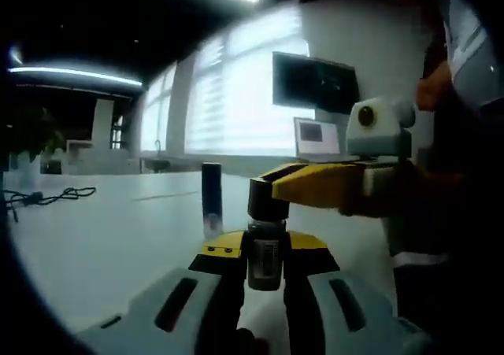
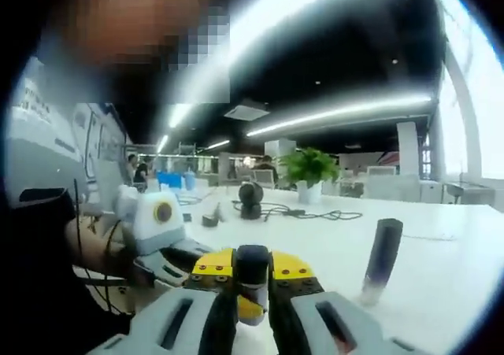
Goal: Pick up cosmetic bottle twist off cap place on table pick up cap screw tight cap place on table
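Cosmetic bottle (image 1: 265,262) is clamped upright between the jaws of the left gripper (image 1: 266,270), held above the table (image 1: 102,229). Its dark cap (image 1: 268,200) is pinched by the right gripper (image 1: 277,188), which reaches in from the right in the left gripper view. In the right gripper view the cap (image 2: 252,262) sits between the jaws of the right gripper (image 2: 252,286), closed on it, with the left gripper (image 2: 169,262) coming in from the left just below.

Step in hand is judged to be a twist at the cap; whether off or on cannot be told from the frames.

To do it well:
- Bottle body to be kept fixed; rotation only from the right wrist.
- Cap axis and bottle axis to be kept in line, otherwise the thread may bind or cross.
- Grip is near the cap's lower edge, so slip is likely if squeeze is relaxed.
- Bottle is held by a narrow section; side load to be avoided.

Surface: white, smooth table. A second dark cylinder (image 1: 211,197) stands upright on it, well apart from the grippers; also seen in the right gripper view (image 2: 382,270). Black cable (image 1: 47,196) lies far off on the table.

Room: open office, ceiling light strips, large bright windows, a monitor (image 1: 315,82), a laptop (image 1: 316,138), a potted plant (image 2: 309,171).
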A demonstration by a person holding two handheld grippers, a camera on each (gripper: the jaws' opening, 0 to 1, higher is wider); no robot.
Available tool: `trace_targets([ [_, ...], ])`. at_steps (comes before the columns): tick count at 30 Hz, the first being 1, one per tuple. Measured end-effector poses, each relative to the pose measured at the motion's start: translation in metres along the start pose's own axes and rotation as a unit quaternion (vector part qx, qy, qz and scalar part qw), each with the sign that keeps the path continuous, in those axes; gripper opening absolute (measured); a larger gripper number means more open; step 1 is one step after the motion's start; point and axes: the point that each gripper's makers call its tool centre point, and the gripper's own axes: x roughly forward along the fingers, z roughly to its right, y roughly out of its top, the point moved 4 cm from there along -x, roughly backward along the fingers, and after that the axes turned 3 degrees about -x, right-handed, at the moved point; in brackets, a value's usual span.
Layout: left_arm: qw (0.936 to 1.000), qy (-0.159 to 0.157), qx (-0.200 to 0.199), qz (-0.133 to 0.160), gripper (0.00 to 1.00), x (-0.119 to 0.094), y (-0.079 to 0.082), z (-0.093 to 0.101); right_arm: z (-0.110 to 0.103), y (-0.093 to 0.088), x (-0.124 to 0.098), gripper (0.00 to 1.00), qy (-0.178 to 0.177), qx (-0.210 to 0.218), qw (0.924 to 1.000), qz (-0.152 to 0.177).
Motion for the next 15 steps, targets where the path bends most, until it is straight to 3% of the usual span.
trace_targets([
  [5,1.0000,0.006,-0.004,-0.002,0.08,0.0022,-0.0028,-0.0032,0.0012,-0.0029,0.0025,0.08,-0.046,0.007,0.9989,-0.007],
  [10,0.9999,0.015,-0.004,-0.006,0.08,0.0030,-0.0052,-0.0061,-0.0006,-0.0056,0.0039,0.08,-0.119,0.015,0.9928,-0.011],
  [12,0.9998,0.017,-0.002,-0.007,0.08,0.0031,-0.0056,-0.0068,-0.0032,-0.0051,0.0052,0.08,-0.137,0.000,0.9905,-0.008],
  [15,0.9998,0.021,0.001,-0.004,0.08,0.0029,-0.0050,-0.0078,-0.0048,-0.0046,0.0059,0.08,-0.161,0.012,0.9869,-0.006],
])
